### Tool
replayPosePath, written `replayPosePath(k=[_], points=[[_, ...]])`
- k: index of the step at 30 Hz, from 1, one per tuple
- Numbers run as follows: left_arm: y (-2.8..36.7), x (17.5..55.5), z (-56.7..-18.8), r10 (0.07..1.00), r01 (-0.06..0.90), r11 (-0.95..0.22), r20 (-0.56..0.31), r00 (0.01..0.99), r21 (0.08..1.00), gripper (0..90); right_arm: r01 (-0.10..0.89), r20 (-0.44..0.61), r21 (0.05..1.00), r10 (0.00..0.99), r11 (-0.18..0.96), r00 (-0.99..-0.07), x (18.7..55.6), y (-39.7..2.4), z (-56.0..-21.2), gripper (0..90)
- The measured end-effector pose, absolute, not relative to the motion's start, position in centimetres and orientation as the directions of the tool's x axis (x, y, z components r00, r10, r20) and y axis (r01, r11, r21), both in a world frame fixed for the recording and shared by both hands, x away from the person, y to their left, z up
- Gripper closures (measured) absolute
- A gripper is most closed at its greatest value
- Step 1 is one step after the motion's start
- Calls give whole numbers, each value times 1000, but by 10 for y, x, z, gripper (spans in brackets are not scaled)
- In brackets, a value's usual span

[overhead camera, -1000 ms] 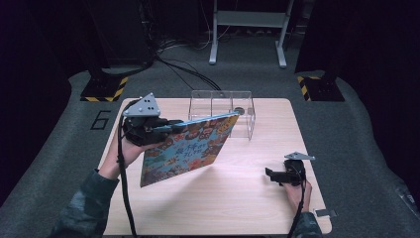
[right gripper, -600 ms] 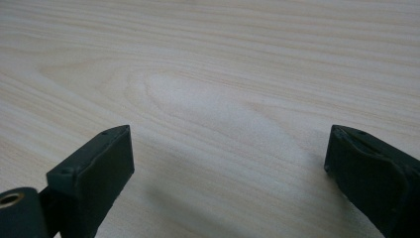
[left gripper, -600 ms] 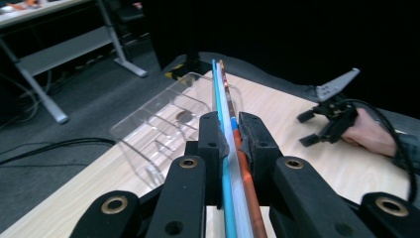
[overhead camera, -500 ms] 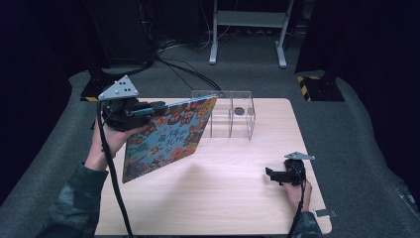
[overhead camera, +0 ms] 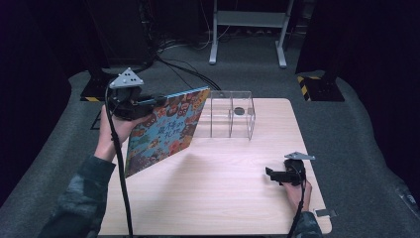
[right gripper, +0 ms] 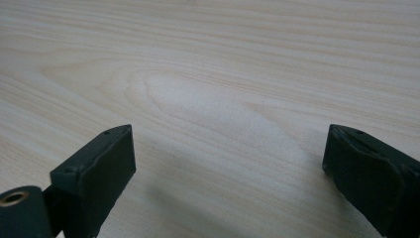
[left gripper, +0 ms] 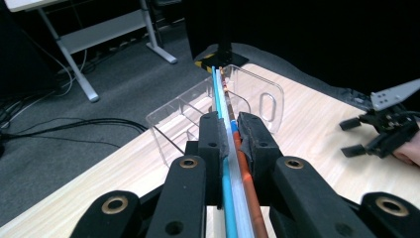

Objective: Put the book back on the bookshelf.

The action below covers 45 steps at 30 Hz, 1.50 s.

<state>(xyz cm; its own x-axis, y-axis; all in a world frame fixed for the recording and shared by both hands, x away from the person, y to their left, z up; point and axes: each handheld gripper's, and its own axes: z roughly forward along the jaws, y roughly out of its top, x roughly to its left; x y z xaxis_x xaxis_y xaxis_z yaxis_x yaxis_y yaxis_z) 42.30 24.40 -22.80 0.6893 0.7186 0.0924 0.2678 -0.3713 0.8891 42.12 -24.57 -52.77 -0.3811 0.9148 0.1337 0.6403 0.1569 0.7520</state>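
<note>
While my left gripper (overhead camera: 154, 99) clamped the picture book (overhead camera: 166, 129) aloft by its top edge, the clear rack (overhead camera: 232, 115) stood just beyond its far corner, my right gripper (overhead camera: 270, 173) resting spread on the table (overhead camera: 223, 198).

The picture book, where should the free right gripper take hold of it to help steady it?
Probably the book's bare lower right edge, approached from the right: it hangs tilted above the table, the left gripper already clamps its top edge, and the right gripper is open.
</note>
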Motion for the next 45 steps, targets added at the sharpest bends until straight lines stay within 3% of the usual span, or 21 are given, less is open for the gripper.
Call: replayPosePath(k=[30,45], points=[[211,460,-248,814,293,-214,4,581,932,809,642,127,750,917,161,-378,421,-245,-528,55],[199,476,-266,854,245,-118,-28,520,962,810,638,118,751,916,169,-382,421,-244,-528,56]])
